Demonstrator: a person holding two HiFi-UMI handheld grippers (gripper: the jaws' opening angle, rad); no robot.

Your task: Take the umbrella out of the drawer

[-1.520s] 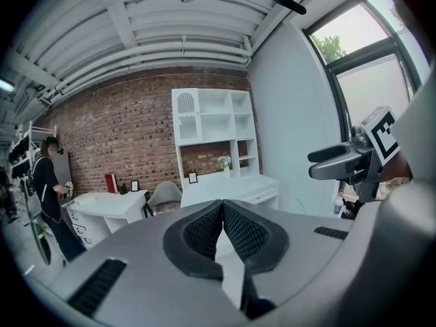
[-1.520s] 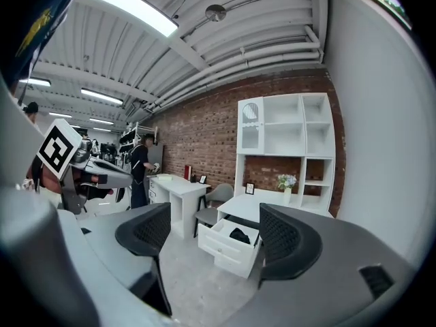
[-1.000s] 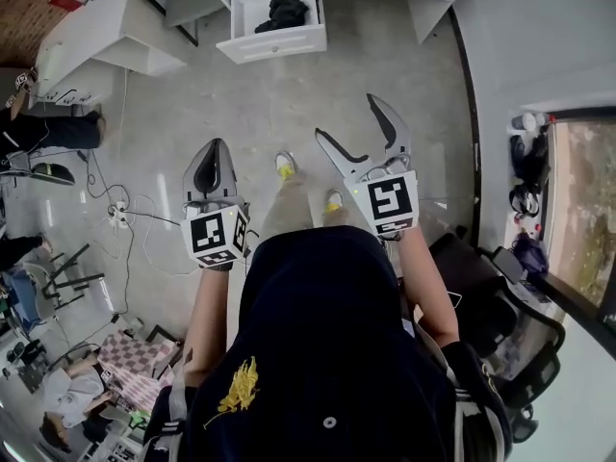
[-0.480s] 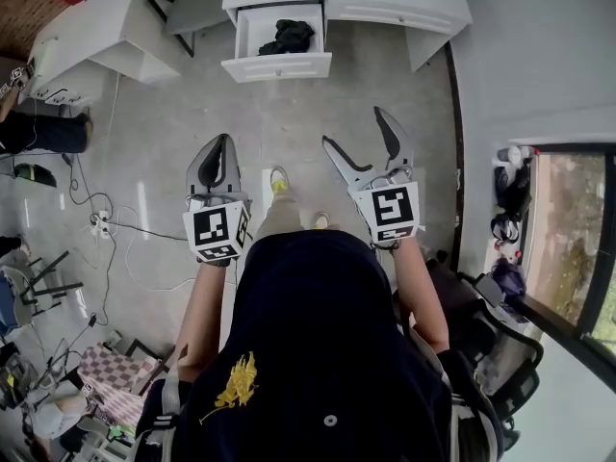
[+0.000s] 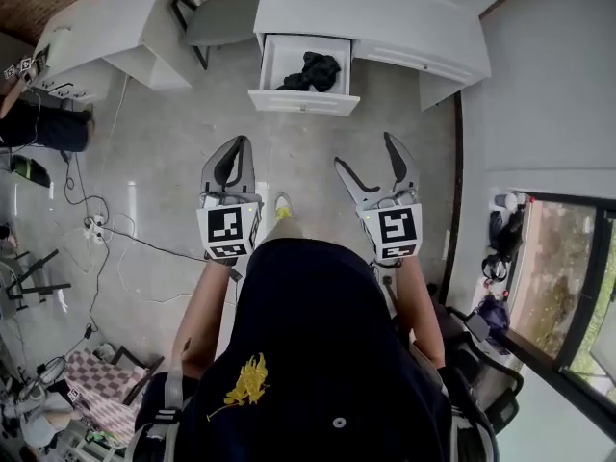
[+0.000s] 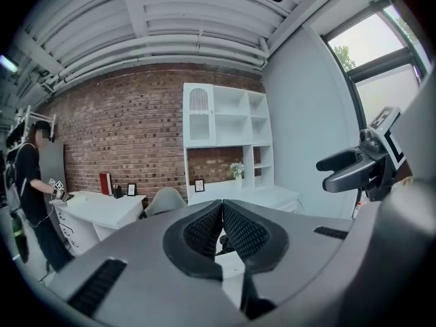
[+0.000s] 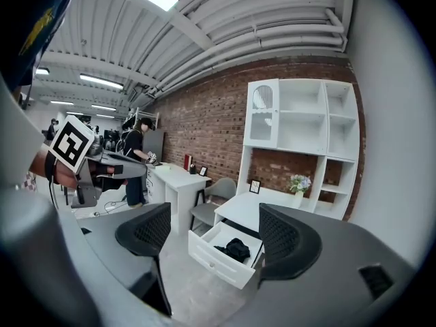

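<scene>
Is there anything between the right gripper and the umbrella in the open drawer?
Nothing visible does. The open right gripper faces the umbrella, which lies uncovered in the pulled-out drawer. Only bare floor lies between them.

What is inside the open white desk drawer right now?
A crumpled black umbrella lies in the white drawer, with bare white bottom showing beside it. Anything beneath the umbrella, or in the rear part under the desktop, is covered.
</scene>
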